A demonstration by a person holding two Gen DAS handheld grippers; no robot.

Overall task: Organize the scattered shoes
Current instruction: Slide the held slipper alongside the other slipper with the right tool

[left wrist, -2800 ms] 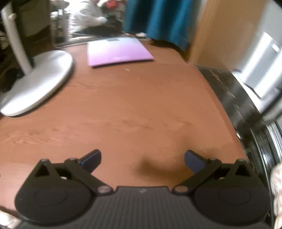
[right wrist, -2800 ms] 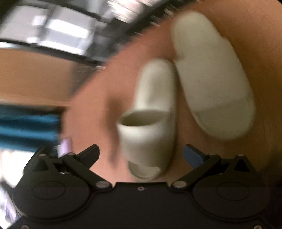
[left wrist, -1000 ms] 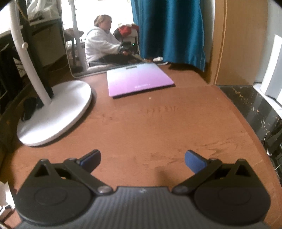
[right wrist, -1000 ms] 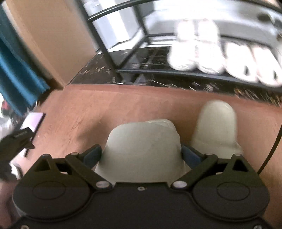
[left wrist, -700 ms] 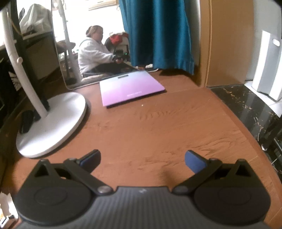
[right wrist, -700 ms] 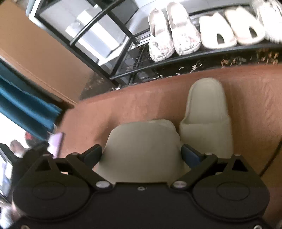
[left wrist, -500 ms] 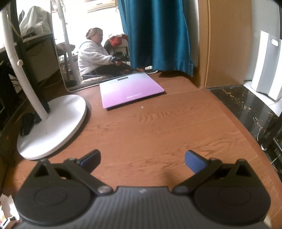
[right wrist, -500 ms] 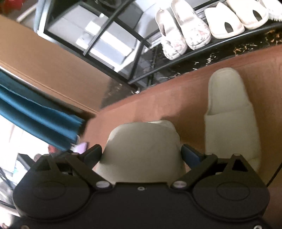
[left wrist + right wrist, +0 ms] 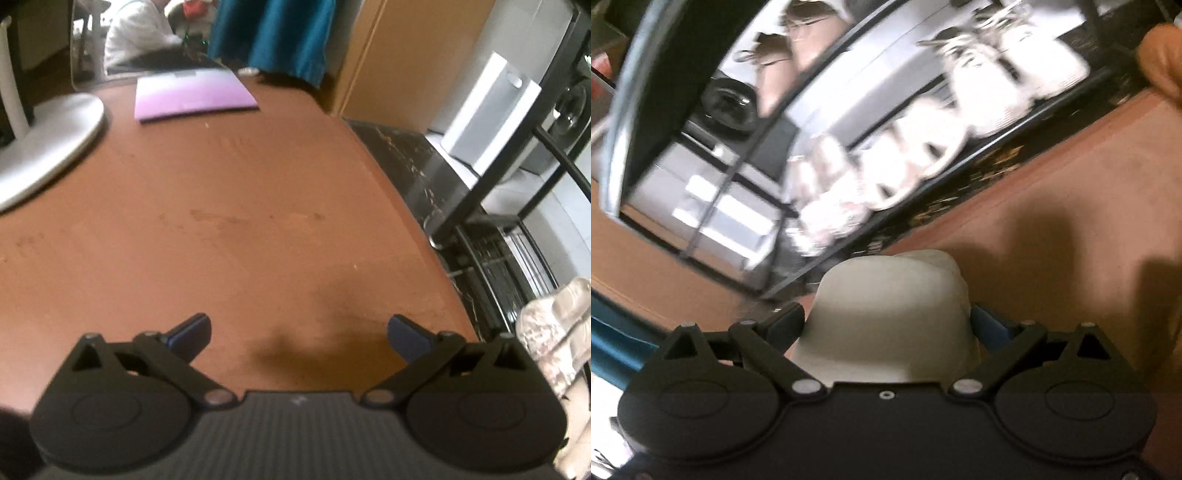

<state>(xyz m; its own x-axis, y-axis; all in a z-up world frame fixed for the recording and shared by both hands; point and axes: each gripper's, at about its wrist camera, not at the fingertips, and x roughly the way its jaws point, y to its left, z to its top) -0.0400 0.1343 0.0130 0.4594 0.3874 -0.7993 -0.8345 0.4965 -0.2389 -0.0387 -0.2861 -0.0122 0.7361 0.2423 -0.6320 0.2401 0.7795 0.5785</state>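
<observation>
— Over by the shoe rack [image 9: 849,122], what has changed?

— Right claw [image 9: 887,325]: clamped on the cream slipper [image 9: 890,325], one finger on each side of the upper. Half a second ago the second slipper lay on the floor beside it; that slipper is now out of the right view, and the rack with its rows of pale shoes fills the upper part. The view is tilted and smeared, consistent with a fast swing toward the shelves.

— And the other side?

— Left claw [image 9: 298,334]: fingers spread wide, nothing between them, hovering over the bare brown floor [image 9: 229,206]. Its view has turned too: a patterned pale shoe [image 9: 554,343] and the black rack frame now show at its right edge; neither was visible half a second ago.

— Meaning for the job?

— Judgement only: the carry step is under way, and the slipper is lifted but not yet placed. The mate remains to be collected.

— Any writing or brand marks?

— None legible. The purple scale [image 9: 194,94] on the floor is blurred, and no label can be read on the slipper or rack shoes.
</observation>
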